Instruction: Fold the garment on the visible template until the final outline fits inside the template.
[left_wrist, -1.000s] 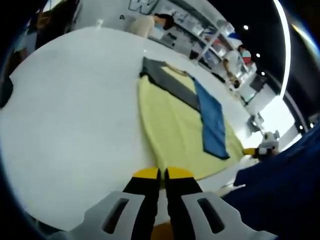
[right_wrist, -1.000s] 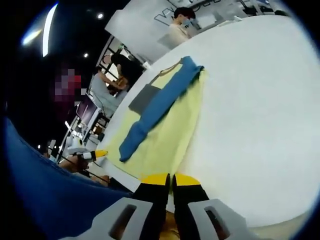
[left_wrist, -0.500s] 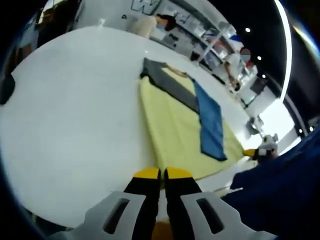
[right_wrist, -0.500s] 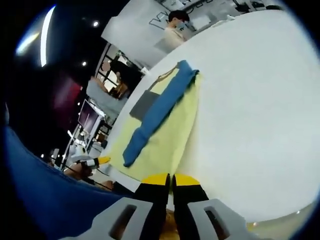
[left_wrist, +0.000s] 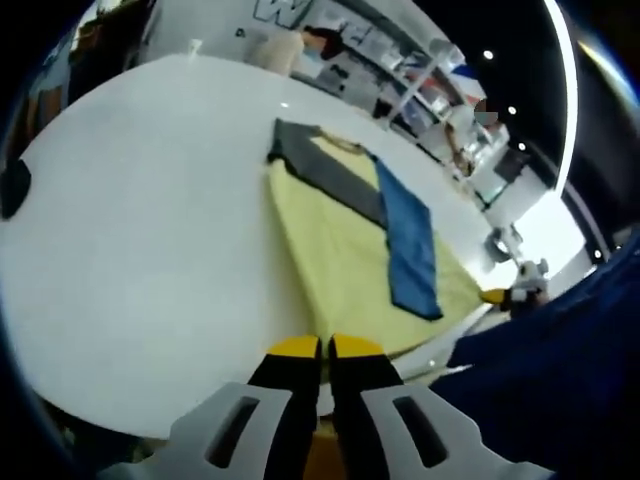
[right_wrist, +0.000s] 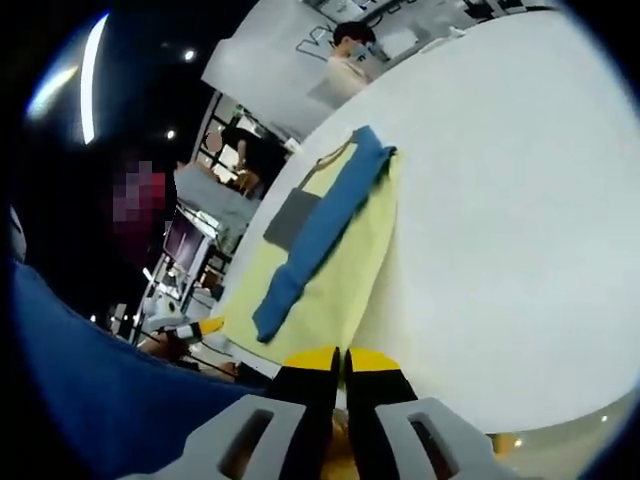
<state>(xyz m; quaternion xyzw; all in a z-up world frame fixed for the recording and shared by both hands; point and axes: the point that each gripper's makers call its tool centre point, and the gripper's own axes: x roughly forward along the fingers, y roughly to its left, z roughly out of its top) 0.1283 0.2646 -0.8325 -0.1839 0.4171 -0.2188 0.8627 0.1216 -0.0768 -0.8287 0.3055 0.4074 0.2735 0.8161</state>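
While both claws stand closed and empty | left claw (left_wrist: 321, 347), right claw (right_wrist: 340, 357) at near hem | blue-and-grey folded garment (left_wrist: 400, 235) on yellow rectangular template (left_wrist: 330, 250), white tabletop (left_wrist: 140, 220) | long axis runs away from both.

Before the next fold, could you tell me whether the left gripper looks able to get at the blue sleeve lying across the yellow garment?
Probably yes. The blue sleeve lies uncovered on top of the yellow garment, on the white table, ahead of the left gripper, with nothing between; its fingers are closed together.
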